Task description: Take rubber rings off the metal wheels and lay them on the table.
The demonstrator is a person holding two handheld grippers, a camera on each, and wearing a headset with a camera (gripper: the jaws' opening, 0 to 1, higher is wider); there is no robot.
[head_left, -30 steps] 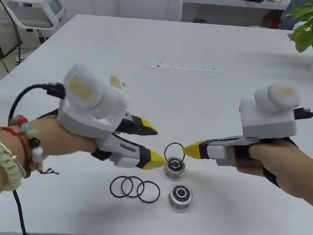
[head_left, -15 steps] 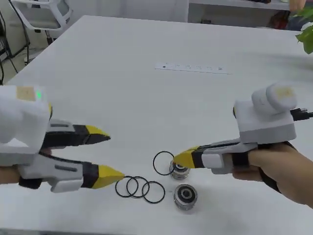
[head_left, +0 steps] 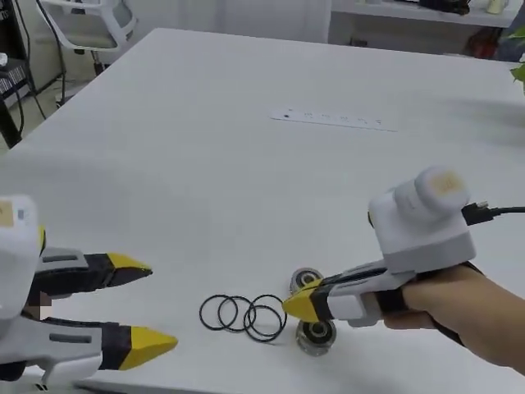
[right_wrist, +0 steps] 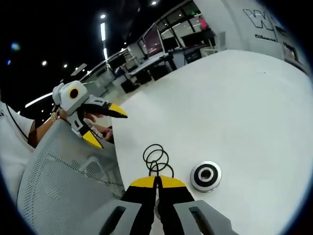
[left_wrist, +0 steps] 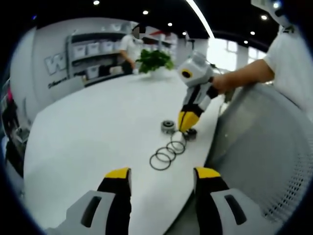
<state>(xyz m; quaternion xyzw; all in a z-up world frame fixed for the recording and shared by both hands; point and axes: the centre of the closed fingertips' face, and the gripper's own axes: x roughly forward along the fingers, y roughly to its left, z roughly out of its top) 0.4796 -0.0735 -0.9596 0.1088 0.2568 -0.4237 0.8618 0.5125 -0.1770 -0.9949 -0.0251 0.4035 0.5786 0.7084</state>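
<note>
Head view counts four thin black rubber rings (head_left: 244,314) overlapping in a row on the white table (head_left: 246,164). Two round metal wheels (head_left: 305,281) sit just beside them, one partly hidden by the yellow-tipped right gripper (head_left: 289,305), whose jaws are pressed together at the row's end; whether they nip a ring cannot be told. The yellow-tipped left gripper (head_left: 162,304) hangs well apart, jaws spread and holding nothing, while a white strip (head_left: 332,120) farther up the table bears marks too small to read and a large wall letter W (right_wrist: 257,19) is legible.
</note>
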